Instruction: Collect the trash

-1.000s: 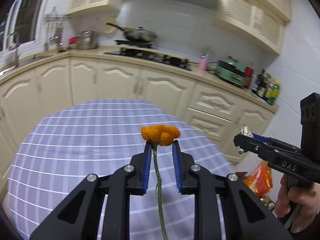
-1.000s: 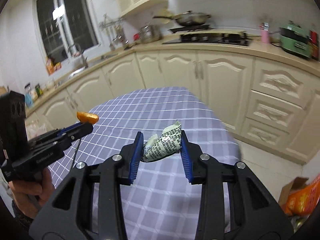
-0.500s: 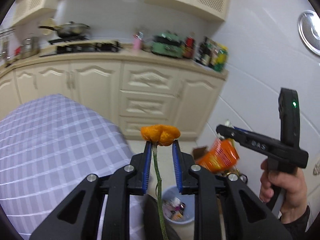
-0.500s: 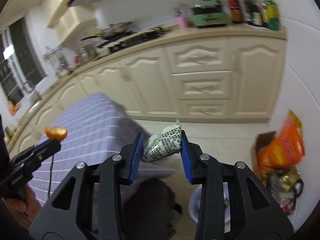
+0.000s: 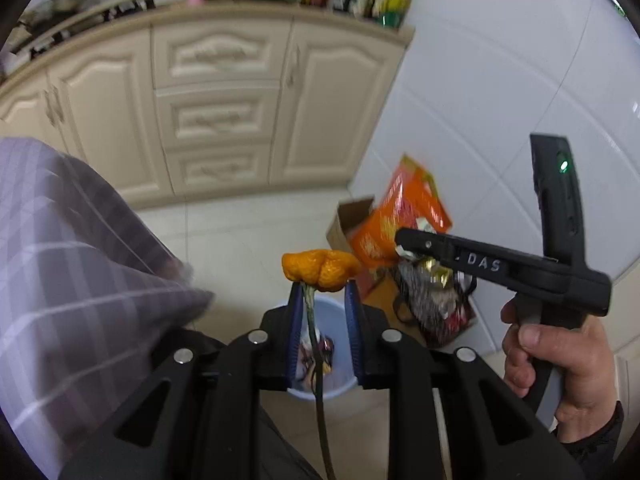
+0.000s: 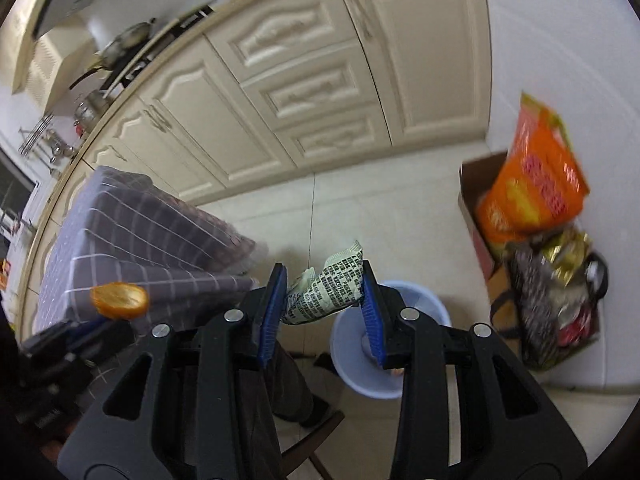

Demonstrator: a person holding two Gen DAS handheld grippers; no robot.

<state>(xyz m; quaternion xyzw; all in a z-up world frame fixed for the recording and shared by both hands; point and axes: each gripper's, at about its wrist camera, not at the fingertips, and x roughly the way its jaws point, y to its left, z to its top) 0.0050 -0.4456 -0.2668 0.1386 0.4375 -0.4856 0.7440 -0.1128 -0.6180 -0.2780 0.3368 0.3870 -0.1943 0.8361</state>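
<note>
A: What do the containers hold?

B: A pale blue round plastic bin stands on the tiled floor with mixed wrappers in it, too blurred to tell apart. Beside the wall, a brown cardboard box carries an orange printed bag and a dark bag stuffed with shiny packets.

A: What is cut off?

B: The left gripper hides most of the bin's rim; the right gripper covers its near side.

A: And the trash itself?

B: The left jaws are nearly closed on a thin green stem running lengthwise between them, topped by a withered orange flower head pointing away, above the bin. The right jaws pinch a crumpled printed green-and-white wrapper, lying crosswise, beside the checked purple tablecloth.
</note>
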